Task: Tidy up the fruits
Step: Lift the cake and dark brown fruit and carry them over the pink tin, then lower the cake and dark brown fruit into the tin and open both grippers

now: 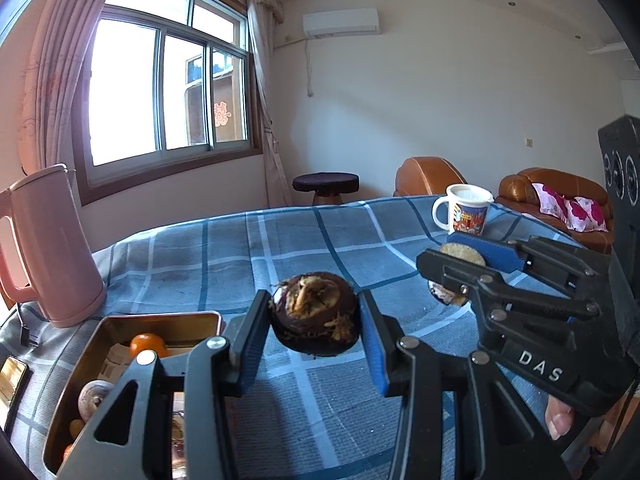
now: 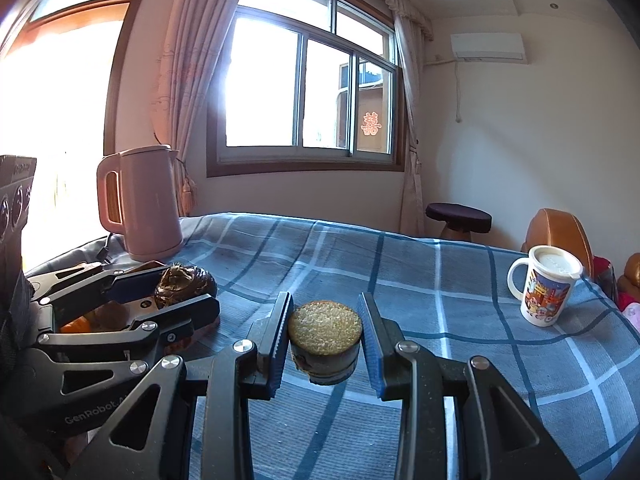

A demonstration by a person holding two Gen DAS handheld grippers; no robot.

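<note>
**Left wrist: both claws loaded, lifted off the cloth**

Left gripper (image 1: pixel 316 316) clamps a dark husked fruit (image 1: pixel 314 312) frame centre; tin (image 1: pixel 120 322) lower left, likely the drop. Right gripper (image 2: pixel 325 336) pinches a cut fruit piece (image 2: pixel 324 334) by its sides.

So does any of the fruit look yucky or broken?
Yes. The dark round fruit in the left gripper looks damaged: its top is split, showing dried, brownish, crumbly insides. The piece in the right gripper is flat on top like a cut end, pale and grainy. The orange fruit in the tin looks fine.
</note>
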